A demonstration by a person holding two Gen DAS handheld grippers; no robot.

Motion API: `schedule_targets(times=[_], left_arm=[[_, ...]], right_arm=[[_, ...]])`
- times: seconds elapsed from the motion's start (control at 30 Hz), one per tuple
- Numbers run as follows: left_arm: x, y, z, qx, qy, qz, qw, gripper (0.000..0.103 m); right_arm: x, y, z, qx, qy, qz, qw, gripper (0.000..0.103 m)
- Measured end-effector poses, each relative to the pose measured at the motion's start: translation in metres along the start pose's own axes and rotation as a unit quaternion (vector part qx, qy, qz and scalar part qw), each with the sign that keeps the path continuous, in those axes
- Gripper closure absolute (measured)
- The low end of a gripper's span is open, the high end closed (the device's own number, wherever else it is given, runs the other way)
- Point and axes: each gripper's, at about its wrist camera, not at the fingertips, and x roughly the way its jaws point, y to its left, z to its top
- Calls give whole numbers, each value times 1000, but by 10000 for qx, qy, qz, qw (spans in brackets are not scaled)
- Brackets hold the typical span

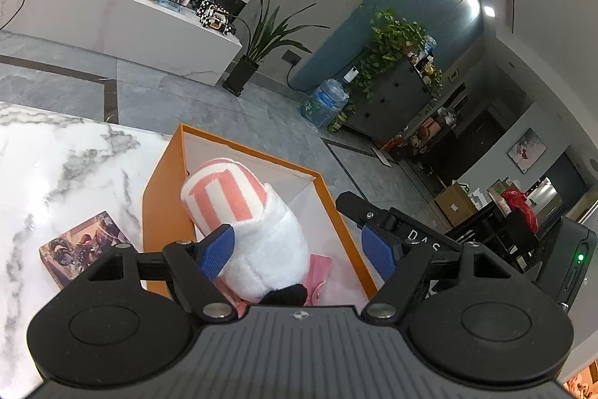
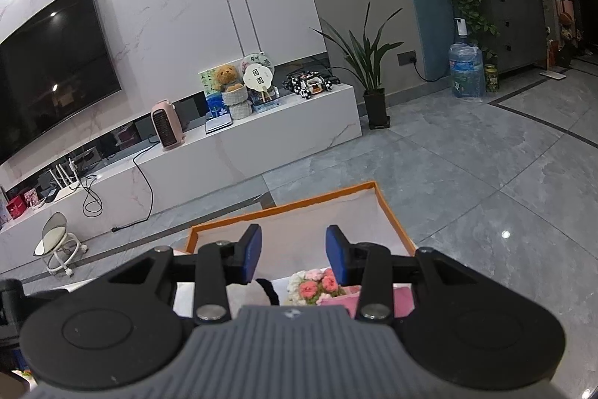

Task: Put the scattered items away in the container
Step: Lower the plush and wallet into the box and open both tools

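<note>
The left tongs (image 1: 302, 249) are spread around a plush slipper (image 1: 243, 223) inside the orange box (image 1: 160, 197). The right tongs (image 2: 293, 251) are held spread, empty, above it.

We see an indoor scene lit by recessed ceiling spots, which glare on the glossy marble wall (image 2: 168, 6) and reflect as bright points in the dark television screen (image 2: 52, 62); the marble tabletop (image 1: 56, 174) is washed out nearly to white under them. Both fisheye views bow straight lines strongly toward the edges and darken at the corners. We find mid-distance objects sharp, while each gripper body at the bottom is soft.
</note>
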Motion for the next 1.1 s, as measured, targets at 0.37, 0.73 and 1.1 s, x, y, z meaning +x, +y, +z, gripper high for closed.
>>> schedule_targets(times=[0.37,0.73,1.1], left_arm=[[-33,26,13,-117,-216,258,9994,15],[-54,45,22,-201,-316,476,9982,15],[-93,68,29,-132,-411,730,9964,15]], right_arm=[[-15,26,-5,-250,474,816,9952,61],[-4,60,-37,-1167,1299,766,9817,89],[-11,61,-27,-1037,427,508,9924,82]])
